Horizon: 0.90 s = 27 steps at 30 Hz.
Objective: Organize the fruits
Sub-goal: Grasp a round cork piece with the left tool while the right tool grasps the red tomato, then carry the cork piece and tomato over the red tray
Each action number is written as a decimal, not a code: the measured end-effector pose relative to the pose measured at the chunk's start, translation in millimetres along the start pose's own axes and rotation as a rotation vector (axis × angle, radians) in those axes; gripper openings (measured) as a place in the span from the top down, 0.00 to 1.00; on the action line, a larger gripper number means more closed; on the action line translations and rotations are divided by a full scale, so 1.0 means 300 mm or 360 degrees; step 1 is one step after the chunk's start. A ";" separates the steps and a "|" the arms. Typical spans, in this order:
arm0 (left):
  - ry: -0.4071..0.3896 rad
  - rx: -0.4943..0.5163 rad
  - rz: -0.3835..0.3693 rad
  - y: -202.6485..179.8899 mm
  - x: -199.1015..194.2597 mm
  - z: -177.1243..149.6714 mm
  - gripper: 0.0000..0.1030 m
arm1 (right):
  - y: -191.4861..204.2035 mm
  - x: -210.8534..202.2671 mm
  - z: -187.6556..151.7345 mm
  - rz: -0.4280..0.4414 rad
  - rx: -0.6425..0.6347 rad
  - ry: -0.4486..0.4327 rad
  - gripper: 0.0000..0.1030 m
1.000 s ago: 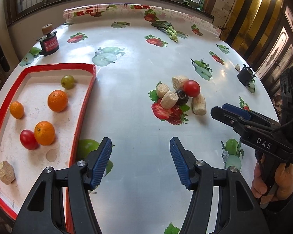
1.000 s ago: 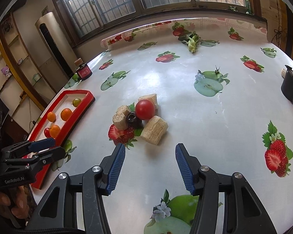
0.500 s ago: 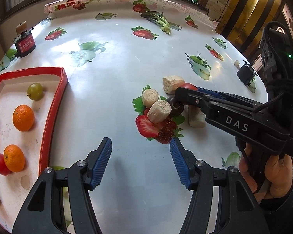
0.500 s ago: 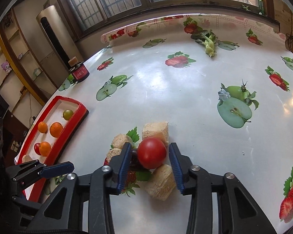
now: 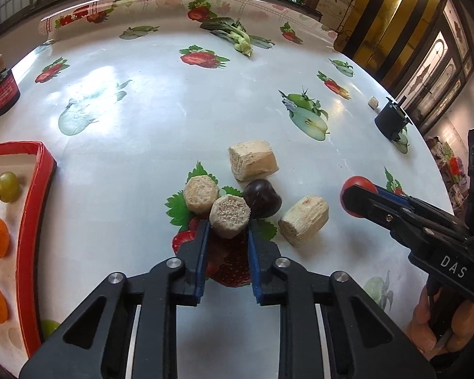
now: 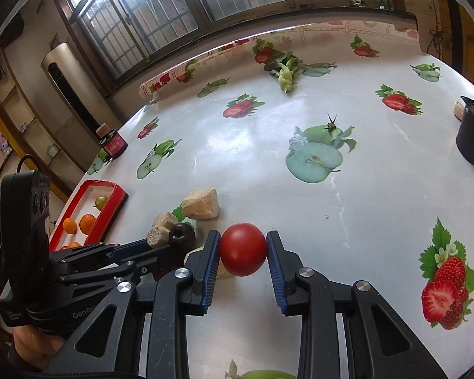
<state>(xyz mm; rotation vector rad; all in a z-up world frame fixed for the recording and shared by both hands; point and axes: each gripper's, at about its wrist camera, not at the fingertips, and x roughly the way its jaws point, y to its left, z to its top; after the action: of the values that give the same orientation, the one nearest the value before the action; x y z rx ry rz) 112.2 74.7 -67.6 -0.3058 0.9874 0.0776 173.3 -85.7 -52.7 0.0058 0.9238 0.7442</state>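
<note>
Fruit-print oilcloth covers the desk [image 5: 161,107], with a red tray [image 5: 31,221] of oranges at the left edge. The right gripper [image 6: 243,254] has its fingers clamped on a red tomato [image 6: 243,249]. The left gripper [image 5: 228,233] has its fingers narrowed onto a pale sugarcane chunk [image 5: 230,216] beside a dark fruit [image 5: 262,202]. That grip sits only at the fingertips, so the chunk could slip or knock its neighbours rolling.
</note>
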 end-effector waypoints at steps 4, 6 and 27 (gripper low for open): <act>-0.0022 0.0004 -0.0010 -0.006 -0.040 -0.029 0.81 | -0.001 -0.027 -0.033 0.0010 0.0006 -0.0002 0.70; -0.0035 -0.0001 -0.0013 -0.004 -0.070 -0.048 0.81 | 0.005 -0.044 -0.048 0.0018 -0.0001 -0.0004 0.70; -0.0210 -0.0117 0.0155 0.094 -0.363 -0.230 0.81 | 0.183 -0.145 -0.184 0.0101 -0.0149 -0.0004 0.70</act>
<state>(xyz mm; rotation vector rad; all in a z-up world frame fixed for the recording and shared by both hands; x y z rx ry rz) -9.6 89.7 -18.6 -0.3161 0.8692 0.2204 85.2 -86.4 -38.5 -0.0467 0.8888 0.8457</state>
